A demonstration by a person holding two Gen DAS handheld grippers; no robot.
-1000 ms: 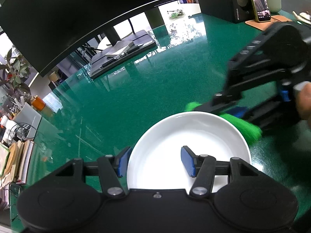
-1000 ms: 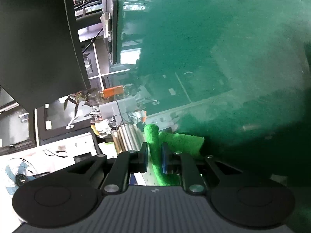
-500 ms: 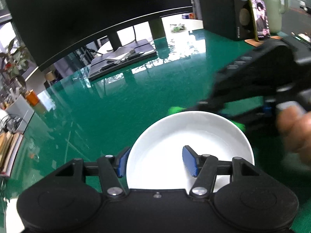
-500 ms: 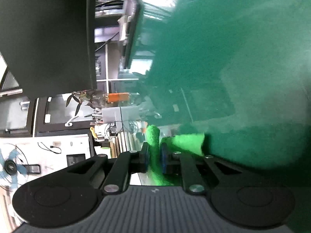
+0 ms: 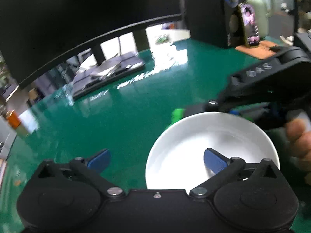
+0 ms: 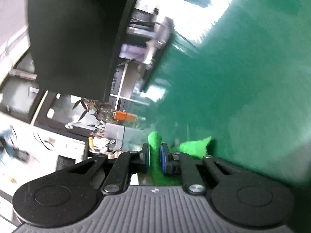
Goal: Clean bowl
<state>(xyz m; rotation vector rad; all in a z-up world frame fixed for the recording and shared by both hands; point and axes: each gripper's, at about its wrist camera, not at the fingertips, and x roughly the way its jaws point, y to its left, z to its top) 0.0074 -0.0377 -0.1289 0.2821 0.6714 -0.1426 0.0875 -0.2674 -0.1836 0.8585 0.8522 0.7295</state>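
Bowl point(image 5: 196, 136) first — white, wide and shallow, it sits on the green table point(image 5: 116, 116) at the near right of my left camera's view; its inside looks bare and glossy, though the picture is blurred. My left gripper point(image 5: 157, 160) has just been opening, and its jaws now stand wide apart; the right blue pad point(image 5: 214, 162) hangs over the inside of the bowl, while the left blue pad point(image 5: 99, 159) is out over bare table, well clear of the rim; neither pad presses on the rim, so nothing is clamped. Beyond the far rim of the bowl I see my right gripper point(image 5: 223, 106) reaching in from the right, a scrap of green cloth point(image 5: 177, 114) showing at its tip, just beside the rim; whether the cloth touches the bowl I cannot tell. Fingers of my right hand point(image 5: 297, 136) show at the right edge.

From the right camera, rolled on its side, my right gripper point(image 6: 154, 158) is closed on the green cloth point(image 6: 154, 145) — the jaws have just eased a little wider, yet the cloth is pinched between the two pads, one fold standing up, another corner spilling to the right. Farther off stand a dark curved monitor point(image 5: 77, 19), a black speaker point(image 5: 206, 15) and a phone point(image 5: 249, 23) propped at the far right.
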